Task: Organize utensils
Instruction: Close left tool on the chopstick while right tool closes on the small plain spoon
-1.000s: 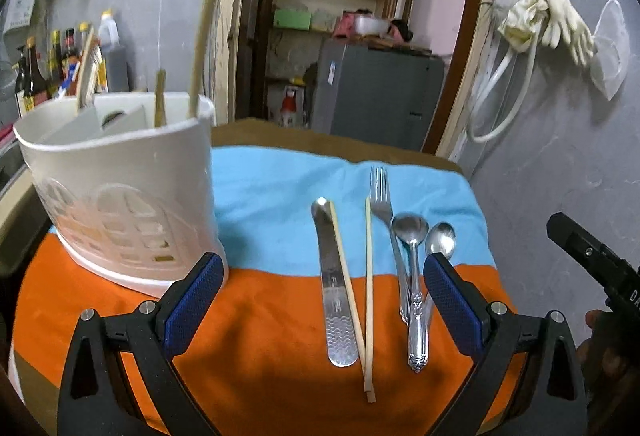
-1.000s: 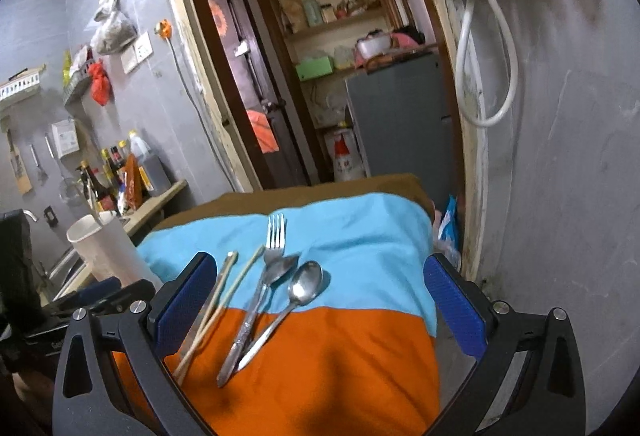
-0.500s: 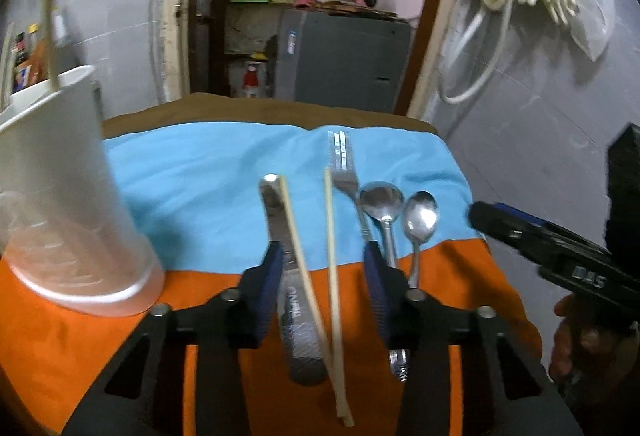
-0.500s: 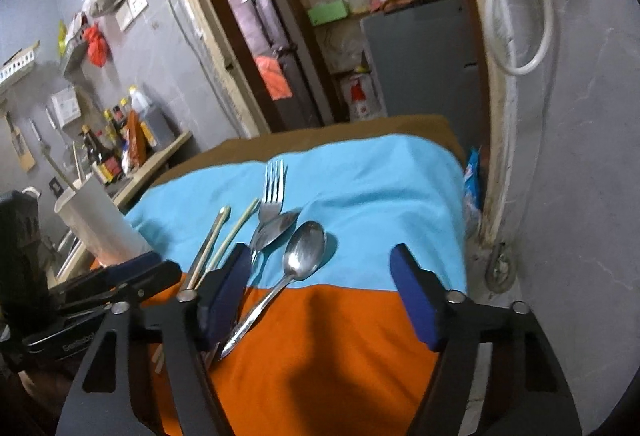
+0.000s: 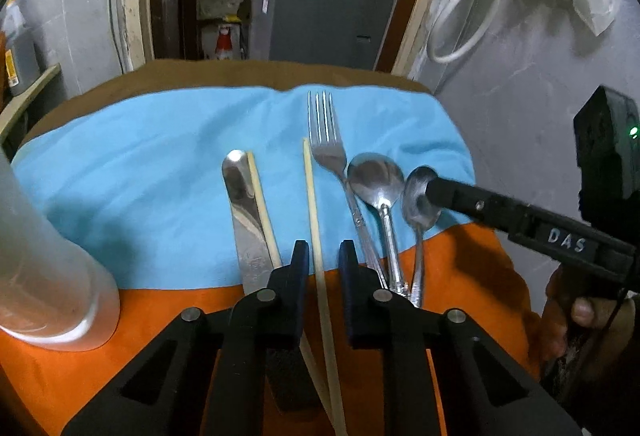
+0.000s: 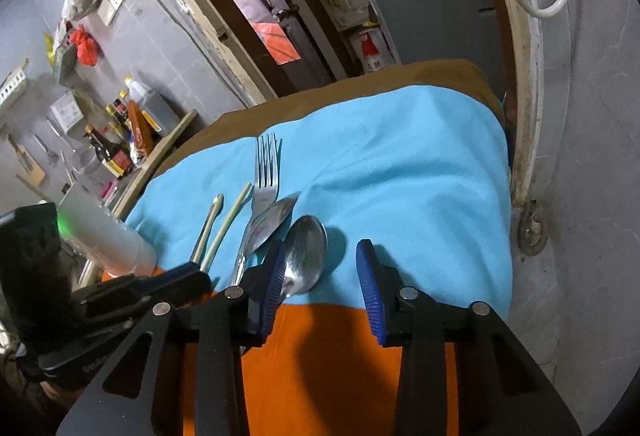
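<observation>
The left tongs (image 5: 323, 256) have just been closing and now stand narrowly apart, straddling the right-hand chopstick (image 5: 314, 220); the pads flank it closely, but whether they press on it yet I cannot tell. That chopstick lies lengthwise, running straight away from the tongs along their own line, so the grip comes across its thin width. Left of it lie the other chopstick (image 5: 262, 207) and the knife (image 5: 244, 211); right of it the fork (image 5: 334, 163) and large spoon (image 5: 376, 181). The white holder (image 5: 48, 276) stands at the bench's left edge, nearer the left hand.

The right tongs (image 6: 322, 276) have also been closing, remain clearly apart and grip nothing; the small spoon (image 6: 306, 252) lies just inside the left pad, handle pointing back beneath them.
</observation>
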Tool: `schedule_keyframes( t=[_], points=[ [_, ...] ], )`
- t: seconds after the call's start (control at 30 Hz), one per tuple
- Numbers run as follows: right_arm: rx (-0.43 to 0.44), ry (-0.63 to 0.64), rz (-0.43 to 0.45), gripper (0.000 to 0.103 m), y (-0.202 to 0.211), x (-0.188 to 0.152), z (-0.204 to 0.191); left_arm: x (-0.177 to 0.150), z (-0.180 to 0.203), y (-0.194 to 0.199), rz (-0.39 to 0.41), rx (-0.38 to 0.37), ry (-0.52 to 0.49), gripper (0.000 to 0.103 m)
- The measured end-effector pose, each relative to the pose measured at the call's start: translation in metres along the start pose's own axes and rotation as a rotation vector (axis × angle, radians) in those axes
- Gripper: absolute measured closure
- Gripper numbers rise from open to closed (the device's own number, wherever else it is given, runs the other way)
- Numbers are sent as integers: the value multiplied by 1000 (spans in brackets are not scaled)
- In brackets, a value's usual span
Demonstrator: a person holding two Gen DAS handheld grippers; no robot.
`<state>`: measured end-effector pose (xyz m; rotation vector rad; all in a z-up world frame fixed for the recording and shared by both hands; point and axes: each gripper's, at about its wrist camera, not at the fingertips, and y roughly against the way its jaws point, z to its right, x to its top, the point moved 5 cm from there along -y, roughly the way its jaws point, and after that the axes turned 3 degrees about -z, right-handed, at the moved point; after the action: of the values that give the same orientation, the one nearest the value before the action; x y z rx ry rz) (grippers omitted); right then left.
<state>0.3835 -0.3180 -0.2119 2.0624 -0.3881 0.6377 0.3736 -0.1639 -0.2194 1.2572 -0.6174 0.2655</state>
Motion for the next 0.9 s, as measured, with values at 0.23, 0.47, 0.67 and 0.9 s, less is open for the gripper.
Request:
schedule_keyframes(
  t=[0.23, 0.47, 0.67, 0.9],
  points=[
    [25, 12, -25, 71, -12, 6, -5, 6, -3, -9, -46, 0, -2, 91],
    [84, -41, -38, 84, -22, 12, 1, 12, -8, -14, -84, -21, 10, 94],
    [96, -37, -59, 97, -28, 12, -2, 12, -7, -13, -78, -6, 10, 100],
    [35, 40, -11, 99, -14, 9, -17, 6, -10, 1, -36, -44, 72, 101]
  ],
)
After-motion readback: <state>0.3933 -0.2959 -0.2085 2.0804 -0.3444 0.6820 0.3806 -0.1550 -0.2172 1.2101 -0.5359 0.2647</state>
